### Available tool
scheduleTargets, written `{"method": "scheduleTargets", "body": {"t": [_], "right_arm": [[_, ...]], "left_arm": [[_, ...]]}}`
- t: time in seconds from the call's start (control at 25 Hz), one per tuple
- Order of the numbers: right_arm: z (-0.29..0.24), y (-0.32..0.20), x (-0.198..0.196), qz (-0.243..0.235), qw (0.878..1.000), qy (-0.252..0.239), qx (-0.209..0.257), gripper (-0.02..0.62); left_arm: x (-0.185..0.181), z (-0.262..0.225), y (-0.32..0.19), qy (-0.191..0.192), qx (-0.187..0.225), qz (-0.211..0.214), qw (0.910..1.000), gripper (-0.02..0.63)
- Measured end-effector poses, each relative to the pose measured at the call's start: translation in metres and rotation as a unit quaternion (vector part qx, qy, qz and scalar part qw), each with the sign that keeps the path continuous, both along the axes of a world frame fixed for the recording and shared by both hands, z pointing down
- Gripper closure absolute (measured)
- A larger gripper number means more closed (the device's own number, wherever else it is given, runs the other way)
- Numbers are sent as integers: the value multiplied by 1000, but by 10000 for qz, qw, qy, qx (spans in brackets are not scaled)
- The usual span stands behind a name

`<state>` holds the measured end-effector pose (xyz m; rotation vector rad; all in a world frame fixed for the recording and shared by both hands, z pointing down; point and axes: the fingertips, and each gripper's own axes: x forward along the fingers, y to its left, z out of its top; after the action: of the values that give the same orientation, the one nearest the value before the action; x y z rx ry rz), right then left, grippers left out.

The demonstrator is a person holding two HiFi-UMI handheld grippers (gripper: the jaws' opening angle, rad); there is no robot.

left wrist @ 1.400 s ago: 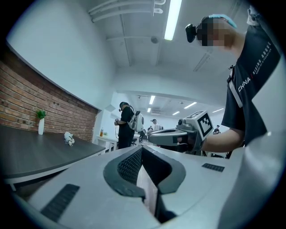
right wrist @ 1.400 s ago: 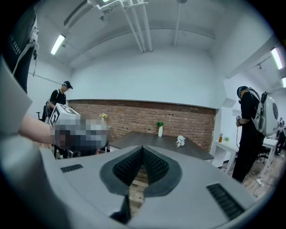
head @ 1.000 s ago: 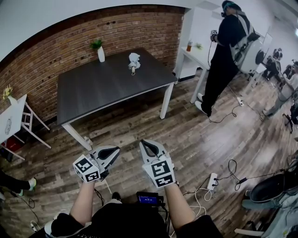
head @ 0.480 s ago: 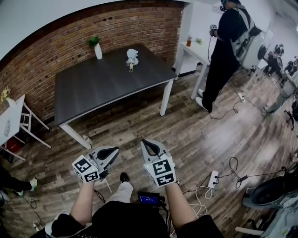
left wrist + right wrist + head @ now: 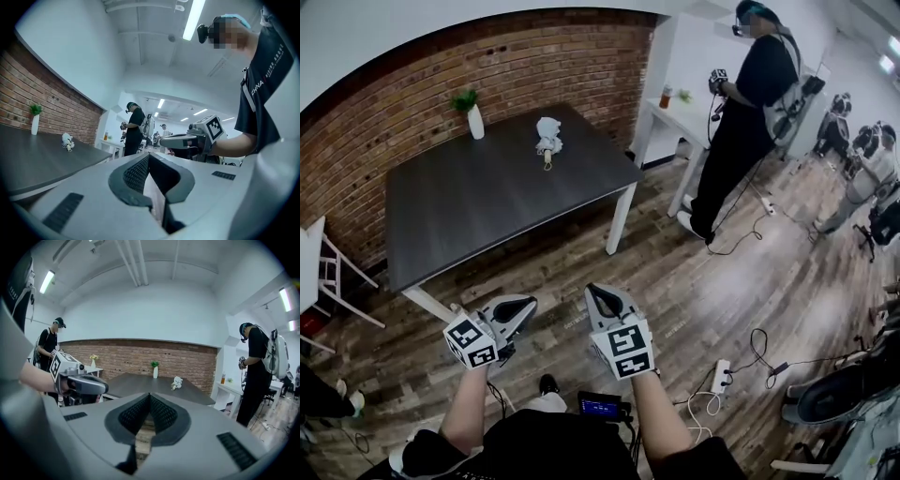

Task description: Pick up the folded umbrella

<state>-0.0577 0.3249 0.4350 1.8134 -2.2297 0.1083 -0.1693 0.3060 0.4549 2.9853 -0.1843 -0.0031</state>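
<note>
Shifted leftward across the head view since a second ago: dark grey rectangular table [image 5: 487, 202] and the small white folded umbrella [image 5: 547, 141] lying on it. Rests near the table's far edge, close to a red brick wall [image 5: 412, 84], well apart from both grippers. Nearby on the same tabletop, a white vase with green plant [image 5: 474, 117]. Over the wood-plank floor [image 5: 694, 281], grey left gripper [image 5: 528, 303] and grey right gripper [image 5: 593, 290] held side by side, each with jaws pressed together on nothing. To the right, a standing person in black [image 5: 741, 112].
</note>
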Motion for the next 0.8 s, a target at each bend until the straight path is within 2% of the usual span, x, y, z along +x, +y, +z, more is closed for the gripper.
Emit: {"method": "scheduleTargets", "body": {"t": [0.2,0.44,0.8], "right_arm": [[2,-49,0,146,9996,51,-228,588],[4,-98,-7,226,9996,-44,-155,588],[16,-139,9,337,9985,-248,-363,588]], "left_arm": [[2,-4,-52,-45,34,182,9998,603],[-5,-1,-103,-112,-2,287,9995,604],[10,15,-142,-130,-254,339,9990,604]]}}
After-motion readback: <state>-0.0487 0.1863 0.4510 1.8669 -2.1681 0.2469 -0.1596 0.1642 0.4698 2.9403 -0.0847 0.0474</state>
